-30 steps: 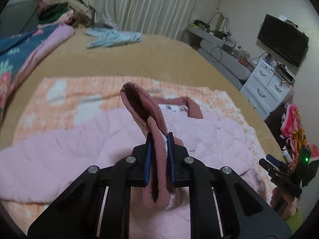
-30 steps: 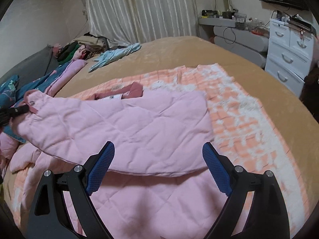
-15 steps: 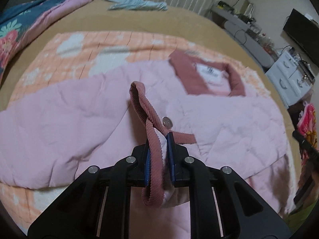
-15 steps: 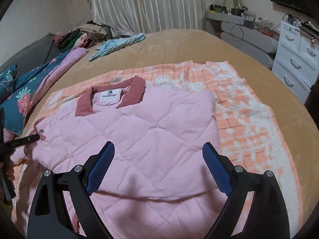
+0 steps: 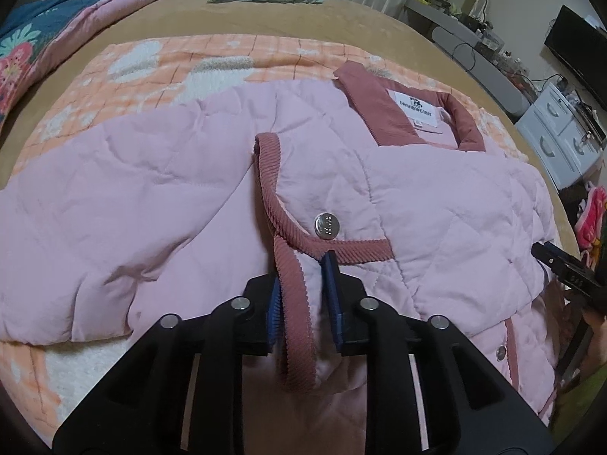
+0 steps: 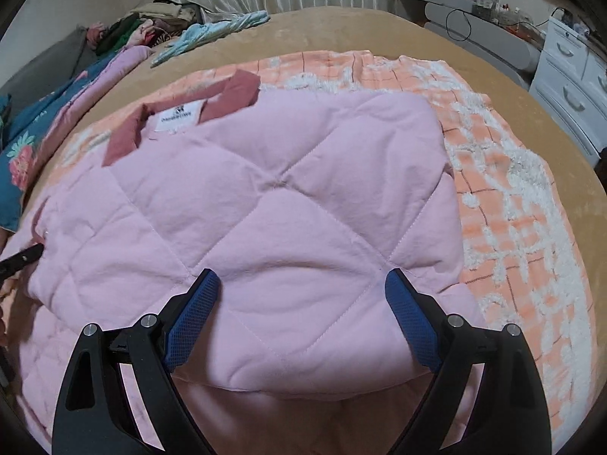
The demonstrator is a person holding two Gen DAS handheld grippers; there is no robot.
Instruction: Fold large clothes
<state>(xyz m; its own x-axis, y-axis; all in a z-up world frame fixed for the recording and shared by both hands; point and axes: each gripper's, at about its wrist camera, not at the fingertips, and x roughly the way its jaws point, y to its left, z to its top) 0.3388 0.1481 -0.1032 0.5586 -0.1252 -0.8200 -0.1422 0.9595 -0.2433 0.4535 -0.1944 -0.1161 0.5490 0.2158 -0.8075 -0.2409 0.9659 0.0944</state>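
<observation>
So the left gripper point(image 5: 301, 295) has just been opening, ribbed cuff point(image 5: 294, 303) sitting loose between its pads, on the pink quilted jacket point(image 5: 436, 204) spread across the orange blanket point(image 5: 227, 53).

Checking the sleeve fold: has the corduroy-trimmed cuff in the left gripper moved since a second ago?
Yes. The dusty-rose corduroy cuff came down from in front of the brown collar onto the pink quilted jacket; the left gripper has just been opening around it.

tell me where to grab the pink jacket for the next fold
Probably the near folded edge of the pink jacket, from the near side with the right gripper: the padded fold bulges between its open jaws, and the quilting elsewhere lies flat.
</observation>
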